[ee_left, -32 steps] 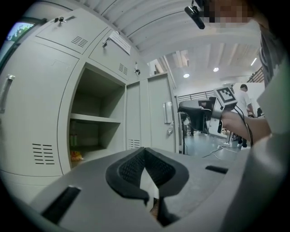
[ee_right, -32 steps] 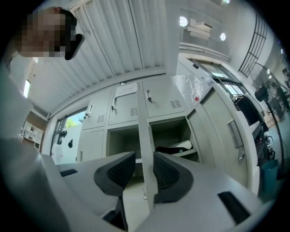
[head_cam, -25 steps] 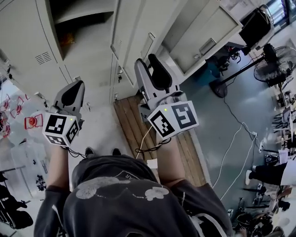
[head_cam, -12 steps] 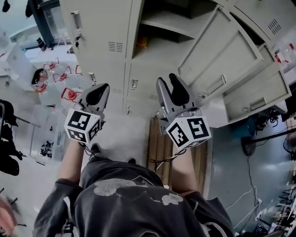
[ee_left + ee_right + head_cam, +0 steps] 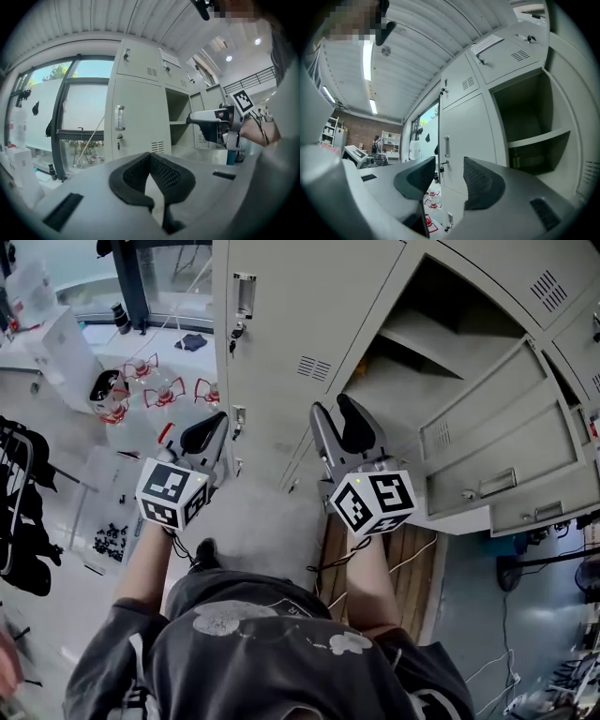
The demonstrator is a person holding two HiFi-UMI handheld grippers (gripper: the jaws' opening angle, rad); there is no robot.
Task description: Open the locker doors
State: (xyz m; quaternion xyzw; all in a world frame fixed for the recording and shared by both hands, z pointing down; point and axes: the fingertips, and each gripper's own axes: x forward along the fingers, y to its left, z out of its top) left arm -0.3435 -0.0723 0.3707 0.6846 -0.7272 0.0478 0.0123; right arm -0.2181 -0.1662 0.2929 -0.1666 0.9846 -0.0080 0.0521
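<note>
A row of grey lockers fills the head view. The tall left door (image 5: 281, 324) is closed, with a handle (image 5: 246, 294) and a key below it; a small lower door handle (image 5: 239, 418) sits beneath. To its right a compartment (image 5: 422, 343) with a shelf stands open, its doors (image 5: 497, 446) swung out. My left gripper (image 5: 216, 420) is shut and empty, pointing at the closed door (image 5: 136, 117). My right gripper (image 5: 334, 409) is open, its jaws having just been opening with nothing between them; the closed door's handle (image 5: 446, 146) shows past them (image 5: 449, 164).
A window (image 5: 70, 122) and white bins are left of the lockers. Red-framed items (image 5: 141, 390) lie on the floor there. A wooden pallet (image 5: 375, 554) lies under my right arm. A person (image 5: 376, 143) stands far off in the room.
Both grippers have swung left along the locker row, from the open compartments toward the closed left door. The right jaws stand wider apart than before.
</note>
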